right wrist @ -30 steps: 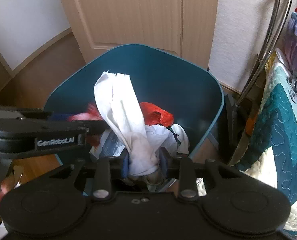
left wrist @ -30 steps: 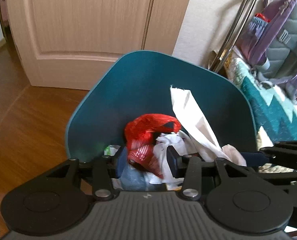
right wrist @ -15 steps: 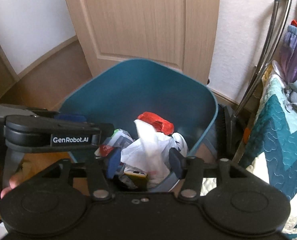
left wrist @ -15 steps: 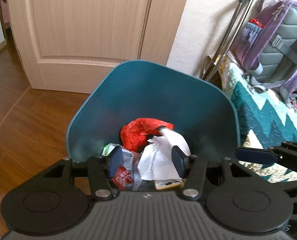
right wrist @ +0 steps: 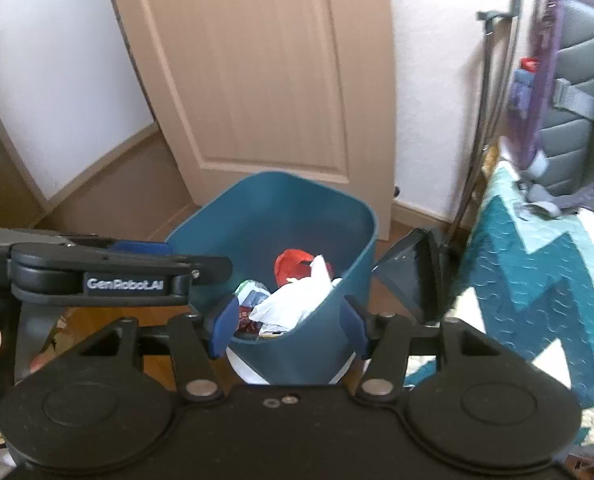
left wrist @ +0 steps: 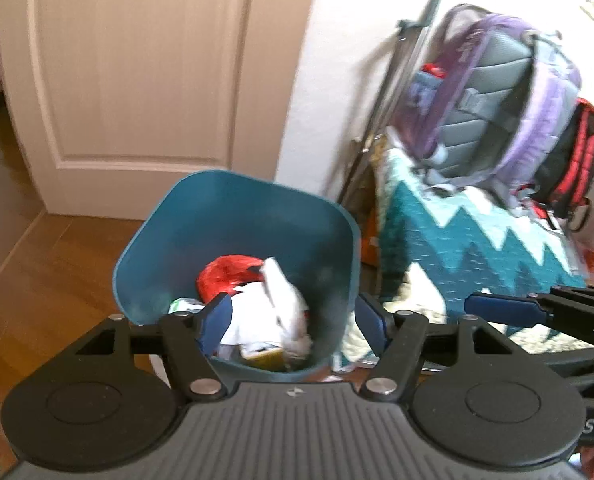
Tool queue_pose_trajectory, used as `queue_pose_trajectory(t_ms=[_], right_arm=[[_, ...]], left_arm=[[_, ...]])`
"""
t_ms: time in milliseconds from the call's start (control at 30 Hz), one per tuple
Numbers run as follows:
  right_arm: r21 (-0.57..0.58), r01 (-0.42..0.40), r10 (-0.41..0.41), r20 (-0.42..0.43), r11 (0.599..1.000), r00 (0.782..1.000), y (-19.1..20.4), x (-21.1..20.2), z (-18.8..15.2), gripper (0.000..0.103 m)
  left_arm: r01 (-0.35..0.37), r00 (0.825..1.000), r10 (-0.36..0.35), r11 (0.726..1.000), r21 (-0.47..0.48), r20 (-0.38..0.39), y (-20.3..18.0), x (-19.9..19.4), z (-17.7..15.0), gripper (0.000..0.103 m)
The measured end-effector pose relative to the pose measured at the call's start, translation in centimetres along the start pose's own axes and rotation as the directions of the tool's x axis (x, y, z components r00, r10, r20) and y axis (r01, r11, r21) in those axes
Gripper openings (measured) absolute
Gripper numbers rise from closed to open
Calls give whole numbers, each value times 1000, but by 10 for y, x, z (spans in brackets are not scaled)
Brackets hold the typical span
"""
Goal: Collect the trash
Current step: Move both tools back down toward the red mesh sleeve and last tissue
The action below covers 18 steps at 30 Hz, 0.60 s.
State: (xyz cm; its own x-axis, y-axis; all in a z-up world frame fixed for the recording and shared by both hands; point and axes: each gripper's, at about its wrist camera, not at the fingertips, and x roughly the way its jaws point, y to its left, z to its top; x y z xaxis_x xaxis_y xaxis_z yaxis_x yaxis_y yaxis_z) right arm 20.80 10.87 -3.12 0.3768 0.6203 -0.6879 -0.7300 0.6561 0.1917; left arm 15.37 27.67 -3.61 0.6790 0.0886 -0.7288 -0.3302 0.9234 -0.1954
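Observation:
A teal trash bin [left wrist: 233, 216] stands on the wood floor by the door; it also shows in the right wrist view [right wrist: 281, 208]. Inside lie a red plastic bag [left wrist: 225, 276], a white crumpled tissue [left wrist: 285, 308] and other wrappers; the red bag [right wrist: 293, 264] and white tissue [right wrist: 297, 300] show in the right wrist view too. My left gripper [left wrist: 293, 324] is open and empty above the bin's near rim. My right gripper [right wrist: 287, 328] is open and empty, above the bin's near side. The left gripper's side [right wrist: 117, 276] shows at left in the right wrist view.
A closed wooden door [left wrist: 137, 80] is behind the bin. A bed with a teal zigzag quilt [left wrist: 477, 248] and a purple backpack [left wrist: 497, 100] is at the right. A dark dustpan [right wrist: 413, 272] and metal poles [right wrist: 489, 120] stand between bin and bed.
Both grippers have opened and let the red bag and white tissue drop into the bin. Both have pulled up and back, so the bin looks smaller.

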Motion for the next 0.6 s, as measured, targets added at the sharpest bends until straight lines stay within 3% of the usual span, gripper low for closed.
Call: queue_pose_trajectory(t_ms=[333,600], right_arm=[[26,-9,7,87,1000,996,-23,-88,-27,56],[62,10,-18,122,998,992,-53,-139,-59,56]], left_arm=[[92,995,-95,992,87,33,-69,-52,-19,82],[161,986,-166,976,145,23,-126,-64,-38,83]])
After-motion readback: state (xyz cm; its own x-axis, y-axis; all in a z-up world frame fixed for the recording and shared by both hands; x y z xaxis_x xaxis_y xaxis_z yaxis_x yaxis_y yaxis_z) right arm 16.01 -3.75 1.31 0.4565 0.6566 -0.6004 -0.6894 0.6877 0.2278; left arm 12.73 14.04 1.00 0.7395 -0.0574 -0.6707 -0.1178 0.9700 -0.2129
